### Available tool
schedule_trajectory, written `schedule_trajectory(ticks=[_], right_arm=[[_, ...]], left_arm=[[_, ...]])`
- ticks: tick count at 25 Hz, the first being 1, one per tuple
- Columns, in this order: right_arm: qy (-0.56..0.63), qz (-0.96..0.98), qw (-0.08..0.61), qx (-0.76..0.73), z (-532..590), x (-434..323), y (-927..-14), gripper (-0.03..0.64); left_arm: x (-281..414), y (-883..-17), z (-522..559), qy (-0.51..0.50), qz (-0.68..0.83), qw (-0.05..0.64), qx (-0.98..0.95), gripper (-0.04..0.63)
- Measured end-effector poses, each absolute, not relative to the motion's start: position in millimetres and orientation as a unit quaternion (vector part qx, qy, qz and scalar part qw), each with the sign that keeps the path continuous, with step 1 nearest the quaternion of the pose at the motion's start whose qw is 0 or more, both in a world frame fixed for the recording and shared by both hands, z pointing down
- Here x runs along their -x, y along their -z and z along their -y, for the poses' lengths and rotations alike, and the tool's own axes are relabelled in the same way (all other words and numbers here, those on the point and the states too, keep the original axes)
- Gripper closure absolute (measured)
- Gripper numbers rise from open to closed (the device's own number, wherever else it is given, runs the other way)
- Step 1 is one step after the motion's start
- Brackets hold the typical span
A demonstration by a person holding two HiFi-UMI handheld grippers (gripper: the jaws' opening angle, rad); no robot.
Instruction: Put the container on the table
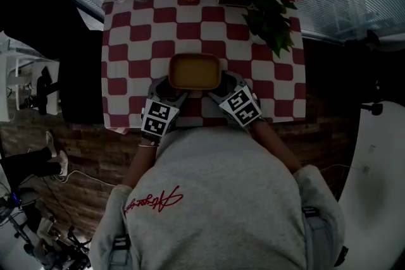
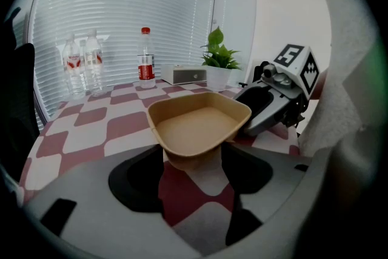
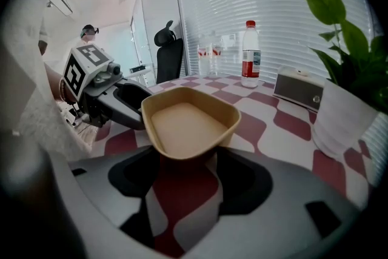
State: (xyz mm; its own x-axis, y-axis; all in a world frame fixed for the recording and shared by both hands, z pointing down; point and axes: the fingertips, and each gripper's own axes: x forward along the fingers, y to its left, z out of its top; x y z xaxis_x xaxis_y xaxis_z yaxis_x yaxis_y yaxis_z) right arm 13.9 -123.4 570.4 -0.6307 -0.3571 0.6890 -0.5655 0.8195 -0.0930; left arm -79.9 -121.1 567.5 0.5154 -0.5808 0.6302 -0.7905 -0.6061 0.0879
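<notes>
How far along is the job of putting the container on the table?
Done: the container is over the table. In hand: the left hand-held gripper and the right hand-held gripper each grip a near corner. To do: lower it if it is not resting yet, then release.

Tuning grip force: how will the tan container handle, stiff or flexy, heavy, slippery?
Likely light: the container looks thin-walled and empty. May flex some, since the left gripper and right gripper each hold only a corner. Smooth sloped walls could slip.

The container [image 1: 195, 71] hides the jaws' tips from above — plant [image 3: 330, 3] cut off rightward.
</notes>
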Motion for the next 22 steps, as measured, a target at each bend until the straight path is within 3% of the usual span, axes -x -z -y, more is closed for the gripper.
schedule_trajectory(ticks=[22], right_arm=[[-0.141, 0.883, 0.353, -0.274, 117.9, -15.1, -570.1, 0.31]], left_arm=[[82.7, -564.5, 117.5, -0.282, 0.41, 0.17, -0.851, 0.282]])
